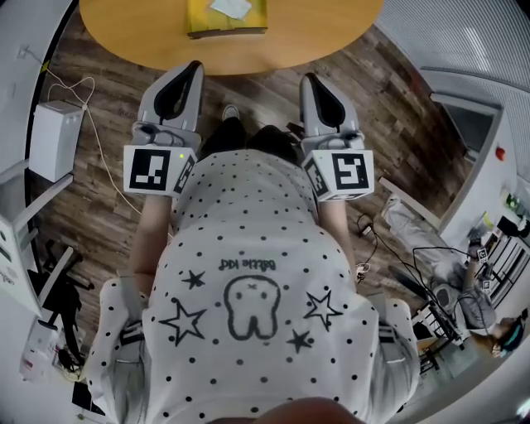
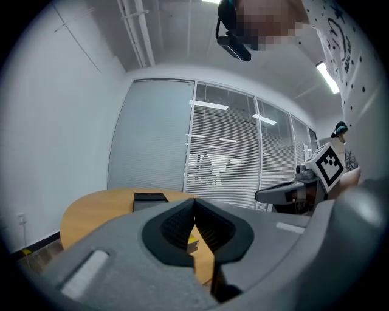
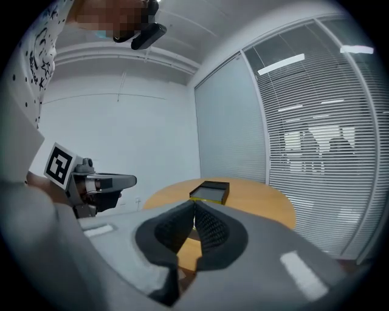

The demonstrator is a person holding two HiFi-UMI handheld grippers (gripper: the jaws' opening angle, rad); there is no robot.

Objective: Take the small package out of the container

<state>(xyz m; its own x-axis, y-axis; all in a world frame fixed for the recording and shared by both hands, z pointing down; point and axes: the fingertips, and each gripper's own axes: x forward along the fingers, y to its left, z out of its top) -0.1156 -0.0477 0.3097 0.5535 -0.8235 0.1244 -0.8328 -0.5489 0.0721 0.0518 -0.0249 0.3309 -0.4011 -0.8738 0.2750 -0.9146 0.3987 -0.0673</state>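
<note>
Table (image 1: 149, 37), round and wooden, carries the container (image 1: 224, 32), a shallow box, ahead of both tools. Left tool (image 1: 192, 68) and right tool (image 1: 308, 79) hang near the table's edge, jaws closed on nothing. Package (image 1: 230, 8) lies white inside the container; it looks light and probably soft, so pinching one raised edge gently seems best
</note>
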